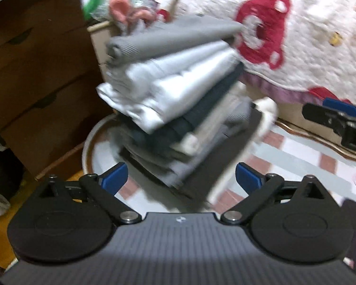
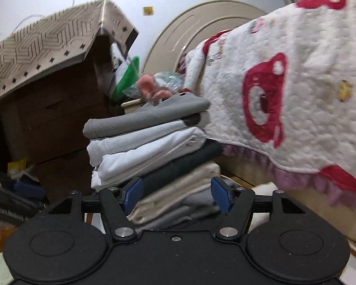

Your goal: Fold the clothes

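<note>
Leaning toward the quilt (image 2: 284, 109) on the bed side, the stack of folded clothes (image 1: 175, 95) stands on a round stool (image 1: 92, 142) beside brown drawers (image 1: 35, 71). On top lies a grey ribbed piece (image 2: 149, 116), under it white pieces (image 2: 142, 154), then a dark piece (image 2: 182, 166), a cream one (image 2: 178, 194) and more grey at the bottom. The pile already sits folded; whether more garments wait elsewhere, these views cannot settle.

Both tools face the pile with nothing held. The left gripper (image 1: 181, 178) has its blue fingers spread wide, and the right gripper (image 2: 176, 196) has its fingers apart just in front of the cream layer.

I judge the cloth soft, light and limp: each piece would sag if pinched at 1 point, and the tilted stack could slide if nudged sideways. Folded edges or 2 corners look like the best hold.

On the left gripper's side, seen in the right wrist view, white lettering is too blurred to read. No brand shows on the clothes.
</note>
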